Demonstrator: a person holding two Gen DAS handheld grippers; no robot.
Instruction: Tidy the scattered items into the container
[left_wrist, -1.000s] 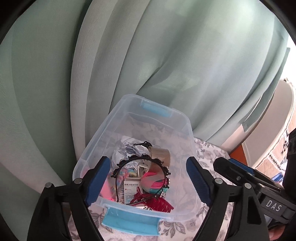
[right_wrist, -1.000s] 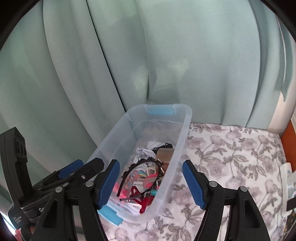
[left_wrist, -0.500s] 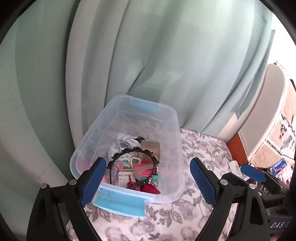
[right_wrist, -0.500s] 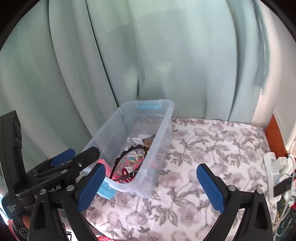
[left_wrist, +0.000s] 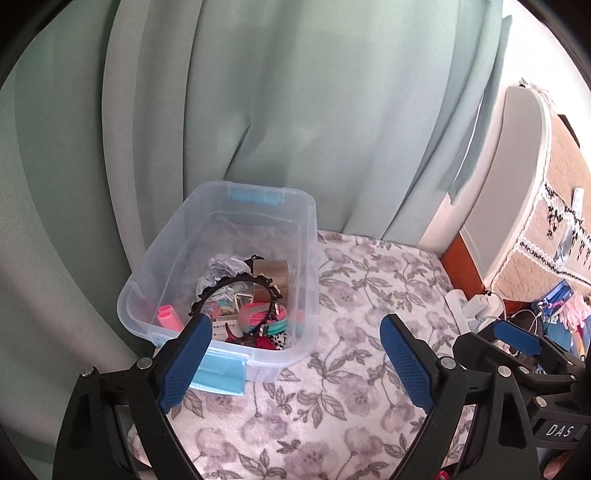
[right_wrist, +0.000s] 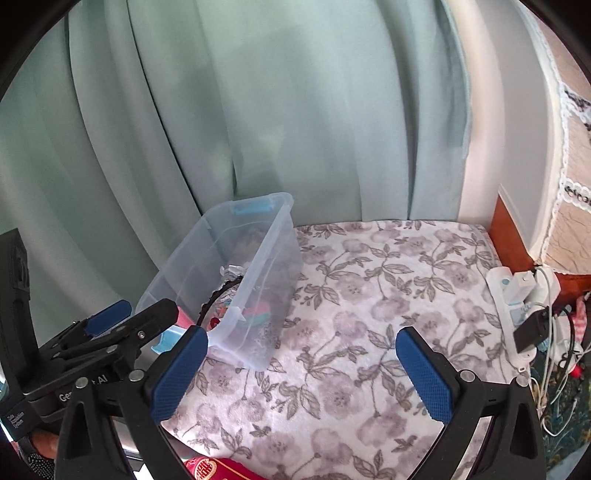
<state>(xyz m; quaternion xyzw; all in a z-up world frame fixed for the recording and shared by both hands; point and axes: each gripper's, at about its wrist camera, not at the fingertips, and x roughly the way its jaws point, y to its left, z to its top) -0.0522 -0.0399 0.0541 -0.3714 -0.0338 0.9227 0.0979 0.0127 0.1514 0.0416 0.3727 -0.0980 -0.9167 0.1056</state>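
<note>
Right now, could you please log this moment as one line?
left gripper: open | right gripper: open | bin: filled | cloth: bare

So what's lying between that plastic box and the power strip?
Only bare flowered cloth between the box and the power strip, in the right wrist view.

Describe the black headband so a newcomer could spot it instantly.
Start at the clear plastic bin with blue latches on the floral cloth, beside the green curtain. Inside, atop the colourful clutter, the black headband arches beside a brown tape roll. It is the only thin black hoop with a lacy, scalloped edge.
</note>
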